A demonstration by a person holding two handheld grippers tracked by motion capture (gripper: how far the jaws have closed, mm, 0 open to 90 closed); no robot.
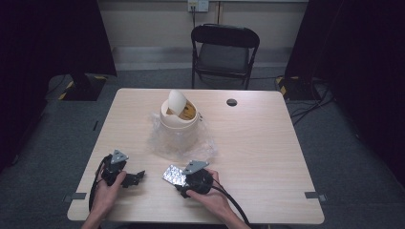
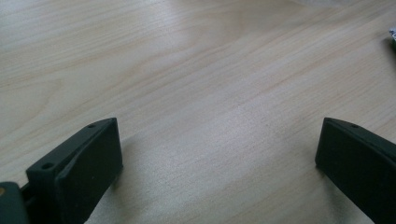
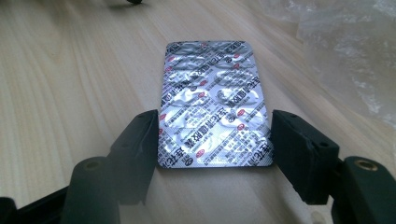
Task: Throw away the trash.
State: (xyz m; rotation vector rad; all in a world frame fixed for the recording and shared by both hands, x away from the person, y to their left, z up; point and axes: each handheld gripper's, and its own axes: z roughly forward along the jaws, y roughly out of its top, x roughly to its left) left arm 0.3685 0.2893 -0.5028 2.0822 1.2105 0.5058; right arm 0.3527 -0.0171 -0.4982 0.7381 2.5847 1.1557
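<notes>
Wooden table (image 1: 258, 143): right gripper (image 3: 215, 135) pinching foil blister pack (image 3: 212, 102); left gripper (image 2: 219, 154) spread

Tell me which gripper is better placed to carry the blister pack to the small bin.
Right. The right gripper already has its jaws against both edges of the blister pack. The left gripper is open over bare table, farther from the bin.

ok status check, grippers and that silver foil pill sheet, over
Right gripper jaws closed on the edges of the silver foil blister pack, flat on the pale wooden table. Left gripper open, nothing between. Nothing in the way.
</notes>
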